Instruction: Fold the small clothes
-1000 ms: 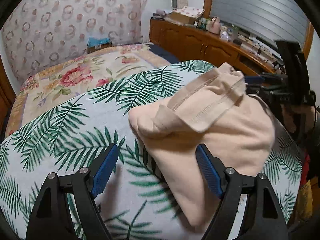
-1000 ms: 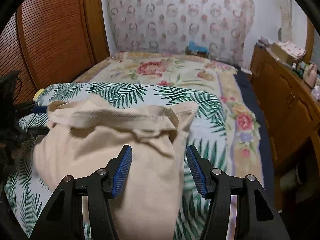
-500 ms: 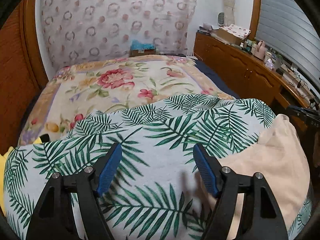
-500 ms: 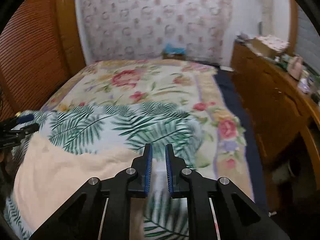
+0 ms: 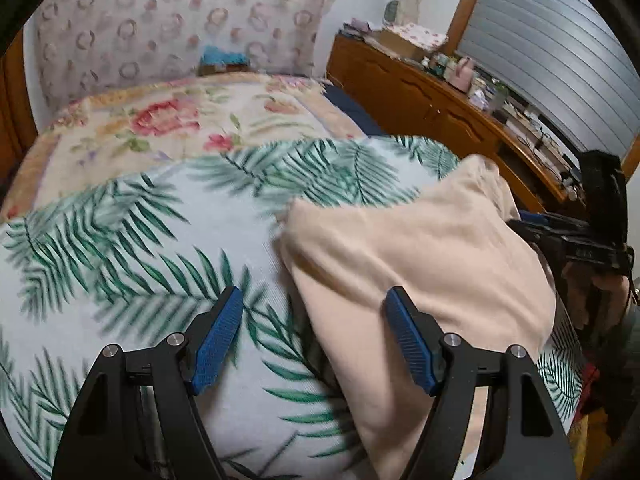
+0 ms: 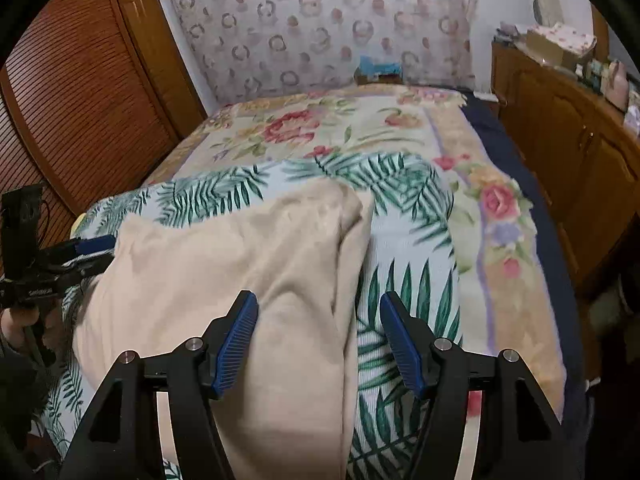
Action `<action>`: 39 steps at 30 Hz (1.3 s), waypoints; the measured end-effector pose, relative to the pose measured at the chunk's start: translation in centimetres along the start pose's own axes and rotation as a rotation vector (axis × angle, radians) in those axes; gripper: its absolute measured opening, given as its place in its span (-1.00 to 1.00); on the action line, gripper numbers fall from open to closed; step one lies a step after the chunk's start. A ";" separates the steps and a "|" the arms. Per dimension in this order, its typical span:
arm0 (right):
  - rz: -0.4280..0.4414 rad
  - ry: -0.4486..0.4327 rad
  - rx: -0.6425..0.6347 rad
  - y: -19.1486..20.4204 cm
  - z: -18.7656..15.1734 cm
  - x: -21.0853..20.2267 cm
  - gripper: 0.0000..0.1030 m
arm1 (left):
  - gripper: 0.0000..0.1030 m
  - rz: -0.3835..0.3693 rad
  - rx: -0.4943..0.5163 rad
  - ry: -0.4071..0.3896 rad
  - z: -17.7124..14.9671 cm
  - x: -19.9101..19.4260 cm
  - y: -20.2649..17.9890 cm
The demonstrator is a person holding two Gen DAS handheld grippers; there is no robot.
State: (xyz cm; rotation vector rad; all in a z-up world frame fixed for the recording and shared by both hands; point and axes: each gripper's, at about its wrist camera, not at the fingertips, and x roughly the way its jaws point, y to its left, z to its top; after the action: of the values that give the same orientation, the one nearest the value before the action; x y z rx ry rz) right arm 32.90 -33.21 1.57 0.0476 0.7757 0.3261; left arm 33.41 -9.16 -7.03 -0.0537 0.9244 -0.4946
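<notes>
A peach garment [image 5: 420, 256] lies folded on the palm-leaf cover [image 5: 132, 248] of a bed. My left gripper [image 5: 314, 292] hovers over the garment's left edge, open, with cloth and cover showing between its blue pads. The right gripper [image 6: 318, 297] hangs over the right edge of the garment [image 6: 224, 256]; its jaws are opening and the pads do not press on the fold beneath them. Each gripper shows in the other's view: the right gripper [image 5: 576, 236] beyond the cloth, the left gripper [image 6: 60, 256] at the garment's far side, held by a hand [image 6: 16, 324].
A floral blanket [image 6: 320, 128] covers the far half of the bed up to the patterned headboard [image 6: 320, 20]. A wooden sideboard [image 5: 424, 100] crowded with small items runs along the right side. Louvred wardrobe doors [image 6: 80, 92] stand to the left.
A second ago a hemmed edge lay on top of the garment; now the top is smooth. Half a second ago both grippers had swung away and the right was nearly shut; now both are back and it stands wide.
</notes>
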 end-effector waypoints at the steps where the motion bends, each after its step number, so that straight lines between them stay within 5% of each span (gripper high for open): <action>1: 0.008 0.010 0.009 -0.2 0.0 0.1 0.28 | 0.46 0.003 0.002 0.004 -0.1 0.2 -0.1; 5: 0.032 0.011 0.016 0.0 0.7 0.1 0.28 | 0.45 0.006 0.001 -0.005 0.0 0.4 -0.5; 8: 0.042 0.009 0.006 0.4 0.9 0.4 0.28 | 0.11 -0.024 -0.009 -0.011 0.0 0.6 -0.7; 10: 0.069 0.014 -0.014 0.9 0.2 0.4 -0.23 | -0.27 -0.053 -0.023 -0.002 0.1 0.9 -0.8; 13: 0.113 0.021 -0.034 1.2 0.1 0.7 -0.64 | -0.79 -0.104 -0.042 0.012 0.1 1.3 -0.7; 20: 0.094 -0.073 -0.126 2.8 1.0 -1.8 -0.76 | -0.83 -0.180 -0.058 -0.099 0.1 -3.5 -1.0; 25: 0.131 -0.133 -0.226 6.4 3.0 -3.5 -0.77 | -0.83 -0.164 -0.050 -0.211 -1.2 -9.1 -0.2; 31: 0.222 -0.161 -0.360 12.8 5.4 -1.6 -0.78 | -0.83 -0.053 -0.133 -0.302 -5.0 -14.9 4.9; 39: 0.357 -0.152 -0.561 25.2 10.9 6.7 -0.78 | -0.84 0.145 -0.301 -0.377 -10.4 -19.6 14.4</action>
State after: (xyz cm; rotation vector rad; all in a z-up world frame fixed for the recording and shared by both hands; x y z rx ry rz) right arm 38.09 -6.37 8.87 -0.3169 0.5010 0.8600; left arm 21.08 13.76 -2.25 -0.3402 0.6196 -0.1965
